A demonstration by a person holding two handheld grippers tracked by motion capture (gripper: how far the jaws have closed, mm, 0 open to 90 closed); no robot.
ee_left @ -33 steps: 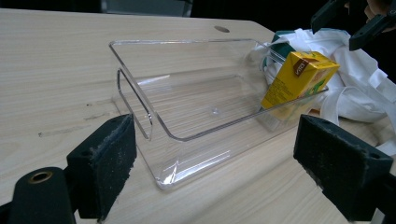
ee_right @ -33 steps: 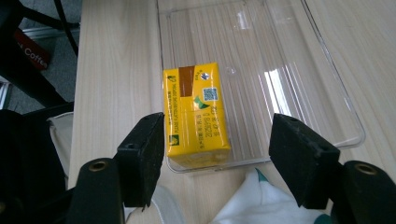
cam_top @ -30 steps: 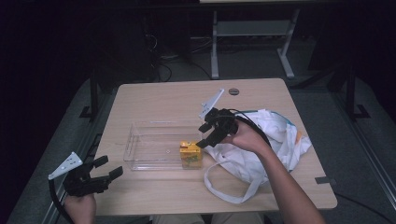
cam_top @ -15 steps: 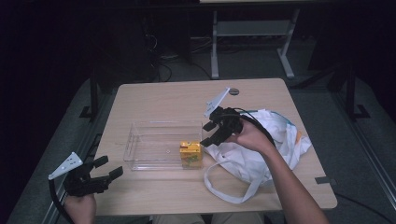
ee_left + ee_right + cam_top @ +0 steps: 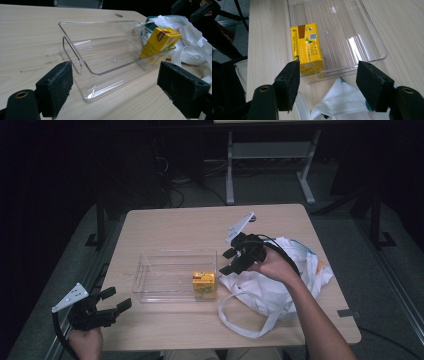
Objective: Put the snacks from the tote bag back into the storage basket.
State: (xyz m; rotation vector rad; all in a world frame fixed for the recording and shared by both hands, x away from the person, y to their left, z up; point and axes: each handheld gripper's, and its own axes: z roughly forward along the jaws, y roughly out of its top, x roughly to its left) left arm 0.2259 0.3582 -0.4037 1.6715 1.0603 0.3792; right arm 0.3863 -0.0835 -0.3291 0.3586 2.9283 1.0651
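The tray (image 5: 150,270) is open on top and bare except at its 5 o'clock corner, where the carton (image 5: 204,285) stands against the wall. The bag (image 5: 280,285) crowds the tray's 3 o'clock side, touching it. The desk (image 5: 190,225) is bare at 12 and 9 o'clock.

High view overhead; gripper views close — sharing the tray (image 5: 150,285).

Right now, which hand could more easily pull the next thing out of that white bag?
Probably the right: its tongs hang open directly over the white bag. The left tongs sit off the table's near-left corner, beyond the clear tray.
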